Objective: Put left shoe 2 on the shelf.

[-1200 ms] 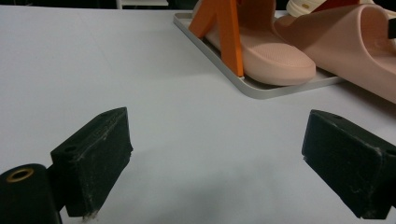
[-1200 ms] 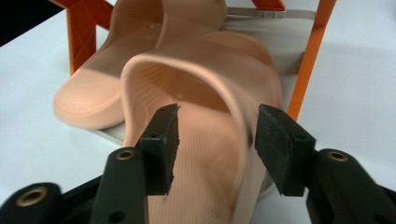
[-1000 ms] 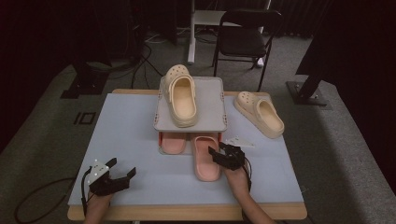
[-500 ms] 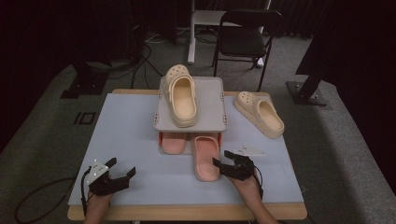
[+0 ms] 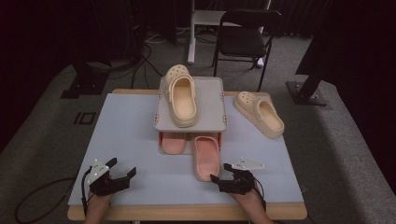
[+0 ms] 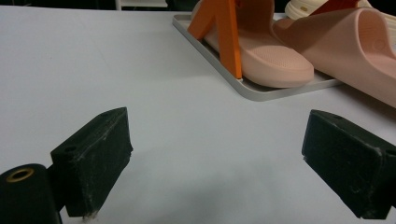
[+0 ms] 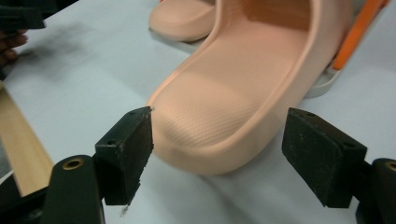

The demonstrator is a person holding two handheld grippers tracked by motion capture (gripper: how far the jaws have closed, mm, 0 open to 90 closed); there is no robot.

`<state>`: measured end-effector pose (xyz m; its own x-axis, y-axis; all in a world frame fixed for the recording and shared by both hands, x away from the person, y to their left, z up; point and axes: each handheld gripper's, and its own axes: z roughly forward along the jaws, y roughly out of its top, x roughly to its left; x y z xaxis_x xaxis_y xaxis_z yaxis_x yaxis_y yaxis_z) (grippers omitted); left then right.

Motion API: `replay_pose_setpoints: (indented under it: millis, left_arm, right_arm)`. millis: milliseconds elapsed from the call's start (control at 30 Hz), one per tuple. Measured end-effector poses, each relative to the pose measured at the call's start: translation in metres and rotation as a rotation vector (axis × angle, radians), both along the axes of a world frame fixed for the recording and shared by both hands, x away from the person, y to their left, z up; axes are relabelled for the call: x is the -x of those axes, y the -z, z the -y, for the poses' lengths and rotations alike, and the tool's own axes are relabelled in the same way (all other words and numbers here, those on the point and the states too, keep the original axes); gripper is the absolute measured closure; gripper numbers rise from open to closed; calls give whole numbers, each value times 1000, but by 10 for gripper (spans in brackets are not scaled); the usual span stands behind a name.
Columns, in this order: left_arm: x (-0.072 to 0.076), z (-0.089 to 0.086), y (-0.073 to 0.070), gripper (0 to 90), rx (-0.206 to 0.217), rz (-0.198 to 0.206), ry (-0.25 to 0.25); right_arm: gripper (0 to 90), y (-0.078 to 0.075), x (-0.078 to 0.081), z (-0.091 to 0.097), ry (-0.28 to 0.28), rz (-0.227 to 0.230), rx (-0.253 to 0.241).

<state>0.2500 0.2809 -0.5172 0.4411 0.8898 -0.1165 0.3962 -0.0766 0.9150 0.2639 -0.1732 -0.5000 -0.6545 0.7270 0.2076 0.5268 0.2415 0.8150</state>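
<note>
Left gripper (image 5: 122, 173): near the table's front left corner, jaws spread wide with nothing between them, resting low over the pale blue table top (image 5: 126, 135). Ahead of it and off to its right, well apart, stands a low grey rack (image 5: 219, 100) on orange legs (image 6: 227, 32).

Pink slide, left (image 5: 173, 141): tucked under the rack on its lower tray, beyond and to the right of the left gripper; in the left gripper view its heel (image 6: 275, 60) lies on the tray's rim.

Pink slide, right (image 5: 205, 156): heel end pulled out past the tray toward the table's front edge. It lies just ahead of the right gripper (image 5: 222, 173). In the right gripper view its rounded heel (image 7: 219, 121) sits between the two black jaws, close to the left pad, with clear space at the right pad; neither pad presses on it.

Right gripper: jaws have just been opening and now stand wide, the slide's heel between them but not gripped.

Cream clog (image 5: 180, 95): on the rack's top shelf, far beyond both grippers.

Second cream clog (image 5: 259, 113): on the table right of the rack, well beyond the right gripper.
</note>
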Motion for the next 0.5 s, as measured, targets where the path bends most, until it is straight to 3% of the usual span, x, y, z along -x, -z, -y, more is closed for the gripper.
replay_pose_setpoints:
  millis: [233, 500]
  left_arm:
    - [0, -1, 0, 82, 2, 1, -2]
    - [0, -2, -1, 82, 6, 4, -4]
  right_arm:
    - [190, 9, 3, -6, -18, -5, 18]
    - [185, 19, 1, -14, -19, -10, 86]
